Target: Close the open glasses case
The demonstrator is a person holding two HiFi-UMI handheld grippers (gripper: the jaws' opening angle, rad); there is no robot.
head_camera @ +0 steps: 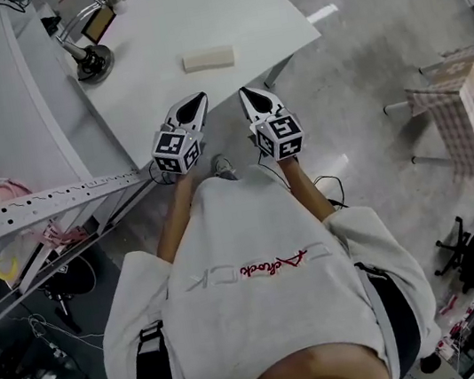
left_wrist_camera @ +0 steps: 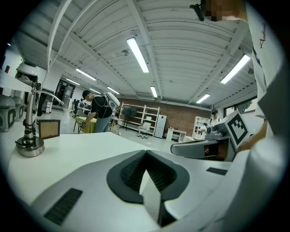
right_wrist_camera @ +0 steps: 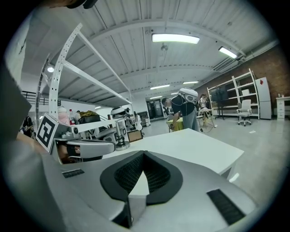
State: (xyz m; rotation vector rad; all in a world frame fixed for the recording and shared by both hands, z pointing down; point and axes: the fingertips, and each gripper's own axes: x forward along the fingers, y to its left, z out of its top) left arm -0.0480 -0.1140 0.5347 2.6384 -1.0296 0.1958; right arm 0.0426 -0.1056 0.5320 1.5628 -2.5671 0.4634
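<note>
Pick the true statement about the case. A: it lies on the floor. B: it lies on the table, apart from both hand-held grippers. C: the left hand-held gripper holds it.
B: the case lies on the table, ahead of the left hand-held gripper and right hand-held gripper, both shut on nothing.

Lab, white worktable (head_camera: pixel 189 12), shelving (left_wrist_camera: pixel 144 118), brick wall (left_wrist_camera: pixel 179 113)
</note>
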